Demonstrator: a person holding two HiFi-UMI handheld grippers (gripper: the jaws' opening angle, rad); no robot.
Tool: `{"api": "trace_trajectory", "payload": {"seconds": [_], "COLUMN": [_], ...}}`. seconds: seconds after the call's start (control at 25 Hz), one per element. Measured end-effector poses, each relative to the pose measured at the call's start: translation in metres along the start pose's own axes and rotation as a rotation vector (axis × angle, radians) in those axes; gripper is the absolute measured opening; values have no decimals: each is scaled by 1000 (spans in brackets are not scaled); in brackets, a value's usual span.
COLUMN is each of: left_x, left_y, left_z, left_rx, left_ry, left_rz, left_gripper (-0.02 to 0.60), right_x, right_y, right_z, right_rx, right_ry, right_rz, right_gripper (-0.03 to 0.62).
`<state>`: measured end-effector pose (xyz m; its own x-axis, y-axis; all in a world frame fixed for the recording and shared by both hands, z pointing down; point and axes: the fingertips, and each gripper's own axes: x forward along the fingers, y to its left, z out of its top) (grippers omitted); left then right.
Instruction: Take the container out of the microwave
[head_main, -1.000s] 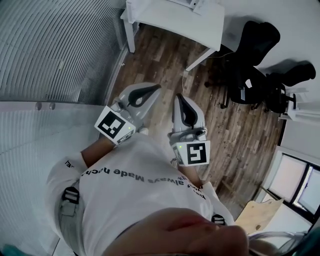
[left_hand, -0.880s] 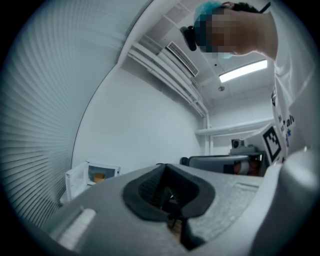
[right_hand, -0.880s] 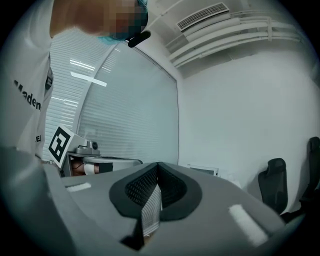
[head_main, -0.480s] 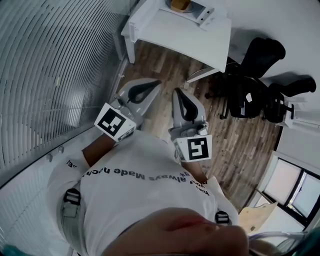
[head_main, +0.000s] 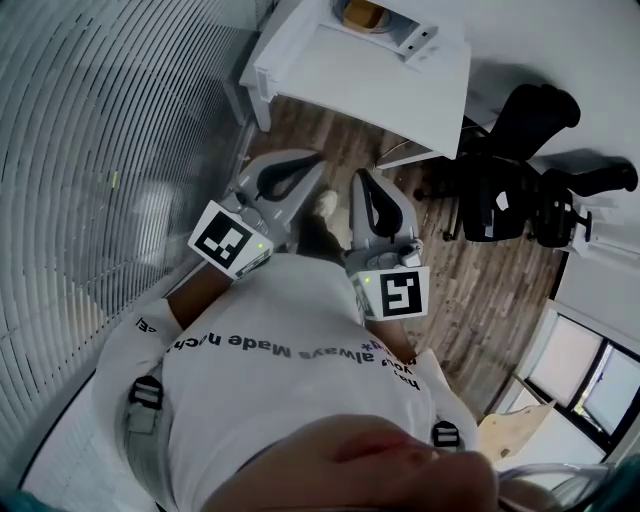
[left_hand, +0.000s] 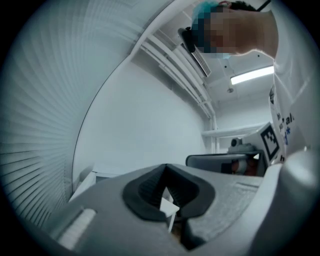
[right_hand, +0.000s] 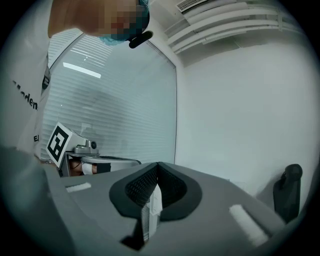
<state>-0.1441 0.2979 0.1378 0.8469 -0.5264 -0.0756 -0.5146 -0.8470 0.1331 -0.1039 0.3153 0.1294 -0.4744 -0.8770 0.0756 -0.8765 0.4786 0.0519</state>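
Observation:
In the head view I hold both grippers level in front of my white shirt, above a wooden floor. The left gripper (head_main: 312, 160) and the right gripper (head_main: 362, 180) lie side by side, both shut with nothing between their tips. The left gripper view shows its own jaws (left_hand: 166, 166) meeting, and the right gripper view shows the same (right_hand: 158, 164). A white table (head_main: 340, 70) stands ahead. On its far edge sits a white box-like appliance (head_main: 415, 38) with something brownish (head_main: 362, 14) in it. No container can be made out.
Black office chairs (head_main: 510, 170) stand to the right of the table. A ribbed blind or glass wall (head_main: 90, 150) runs along the left. A window (head_main: 590, 375) shows at the lower right. My shoe (head_main: 326, 204) is on the floor between the grippers.
The white table and the appliance on it have come nearer and further into view as I walk forward. Both grippers keep the same shut pose in front of me.

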Motion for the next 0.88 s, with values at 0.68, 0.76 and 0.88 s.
{"api": "trace_trajectory", "payload": {"seconds": [0.68,0.76,0.88], "left_x": [193,225,275], "left_y": [65,74,85], "left_z": [-16,-15,-17], "left_rx": [0,6,9], "left_ry": [42,43,45], "left_rz": [-31,-23,-25], "left_gripper": [3,3,3], "right_x": [73,83,95], "right_y": [-188,-220,-271], "right_z": [-17,-13,-16], "right_rx": [56,66,49], "right_ry": [-21,-36,-27], "right_rz": [-47,-49,-45], "right_gripper": [2,2,2]}}
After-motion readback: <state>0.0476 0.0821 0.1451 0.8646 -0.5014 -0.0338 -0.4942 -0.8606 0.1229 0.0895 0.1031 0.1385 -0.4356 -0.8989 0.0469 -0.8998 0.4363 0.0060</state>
